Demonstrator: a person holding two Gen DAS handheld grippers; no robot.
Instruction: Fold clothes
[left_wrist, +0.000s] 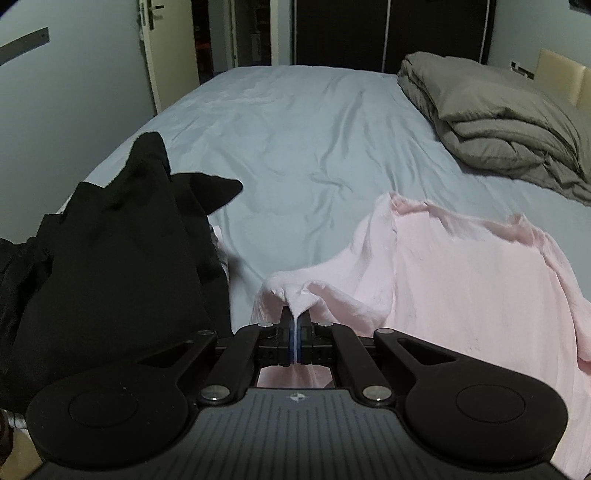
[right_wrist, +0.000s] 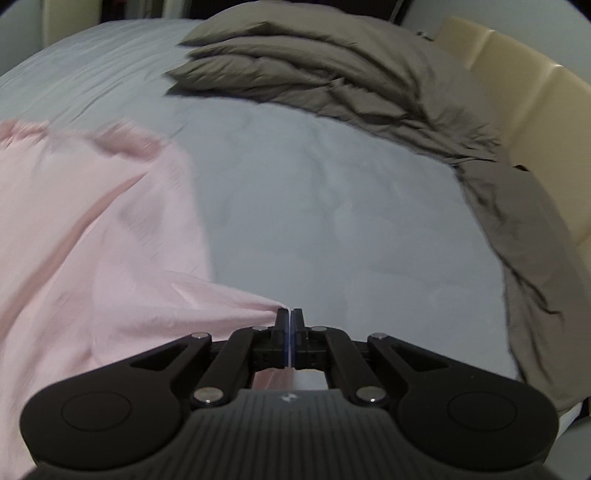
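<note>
A pale pink garment (left_wrist: 461, 266) hangs spread over the near part of the bed. My left gripper (left_wrist: 295, 317) is shut on a bunched corner of it, and the cloth peaks up between the pads. In the right wrist view the same pink garment (right_wrist: 92, 240) stretches to the left, slightly blurred. My right gripper (right_wrist: 289, 314) is shut on its other corner, a thin pinch of fabric at the tips. The cloth is lifted off the sheet between the two grips.
A heap of black clothes (left_wrist: 110, 258) lies at the left near edge of the bed. A folded grey-brown duvet (left_wrist: 498, 118) (right_wrist: 351, 85) sits at the right by the cream headboard (right_wrist: 535, 122). The light blue sheet (left_wrist: 277, 129) stretches beyond.
</note>
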